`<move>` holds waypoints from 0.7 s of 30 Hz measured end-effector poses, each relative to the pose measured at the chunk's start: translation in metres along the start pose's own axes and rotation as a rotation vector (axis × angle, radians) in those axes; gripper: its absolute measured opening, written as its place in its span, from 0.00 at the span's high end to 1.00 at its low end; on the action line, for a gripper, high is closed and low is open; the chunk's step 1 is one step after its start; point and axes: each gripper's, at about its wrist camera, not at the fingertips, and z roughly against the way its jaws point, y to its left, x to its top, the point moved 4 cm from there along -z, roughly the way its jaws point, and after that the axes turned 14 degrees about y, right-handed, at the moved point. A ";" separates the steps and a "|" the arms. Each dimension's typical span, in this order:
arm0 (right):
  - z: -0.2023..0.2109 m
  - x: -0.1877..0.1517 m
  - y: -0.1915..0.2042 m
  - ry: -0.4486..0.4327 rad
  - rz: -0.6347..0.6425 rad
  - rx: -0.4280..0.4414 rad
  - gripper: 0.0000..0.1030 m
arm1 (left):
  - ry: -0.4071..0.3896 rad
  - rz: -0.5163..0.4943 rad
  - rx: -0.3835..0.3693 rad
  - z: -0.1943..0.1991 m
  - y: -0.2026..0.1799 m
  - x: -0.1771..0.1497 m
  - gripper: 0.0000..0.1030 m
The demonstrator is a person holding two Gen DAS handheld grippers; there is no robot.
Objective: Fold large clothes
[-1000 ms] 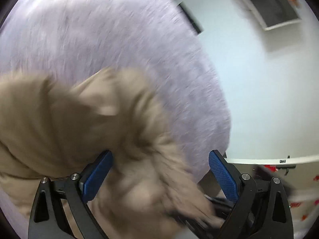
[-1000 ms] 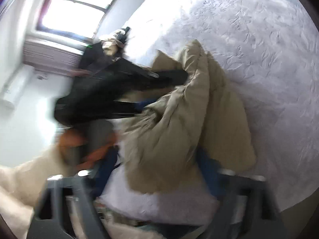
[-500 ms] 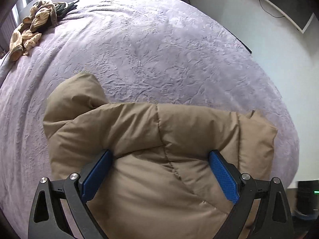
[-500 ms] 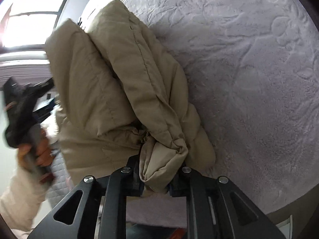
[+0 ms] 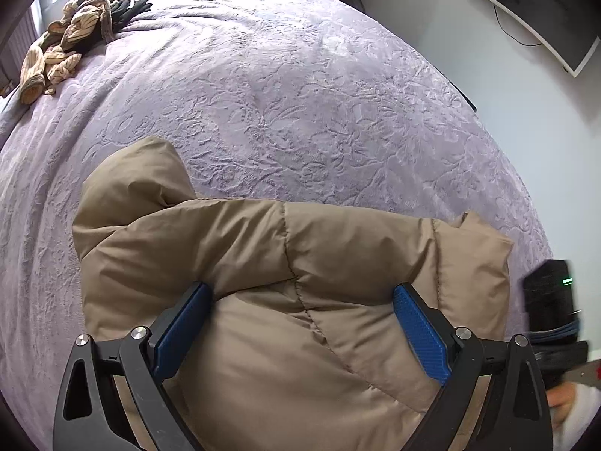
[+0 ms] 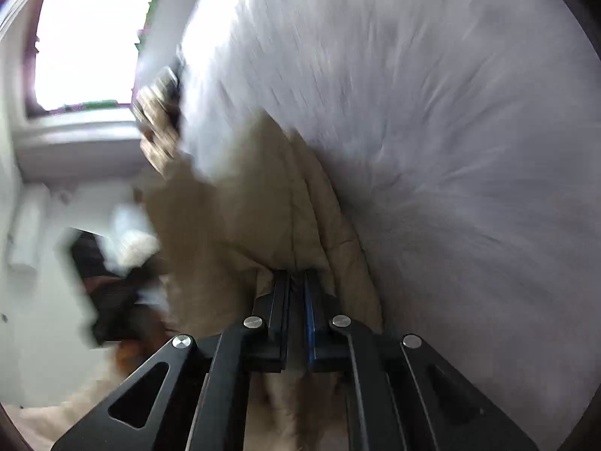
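My left hand-held gripper (image 5: 300, 332) stands wide open over the tan puffer jacket (image 5: 285, 263), its blue pads (image 5: 420, 332) spread apart with the quilted fabric bulging up between them; nothing is clamped. The jacket lies bunched on the lilac embossed bedspread (image 5: 300, 86), near the bed's closest edge, with one padded fold rising toward the upper left and a quilted seam running down the middle. A heap of striped beige and dark clothing (image 5: 75, 37) sits well apart at the far corner of the bed. A dark device with a green light (image 5: 552, 293) shows at the right edge, just beside the jacket.

My right hand-held gripper (image 6: 296, 300) has its jaws drawn nearly together on a pinch of the jacket (image 6: 240, 218), fabric gathering at the tips (this view is heavily motion-blurred, so finer detail cannot be confirmed). The bedspread (image 6: 432, 131) fills the right side of that view; a bright window (image 6: 86, 41) sits upper left.
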 end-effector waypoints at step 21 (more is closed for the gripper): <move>0.060 -0.018 0.060 -0.042 0.130 -0.169 0.00 | 0.022 -0.013 0.072 -0.011 -0.006 0.000 0.06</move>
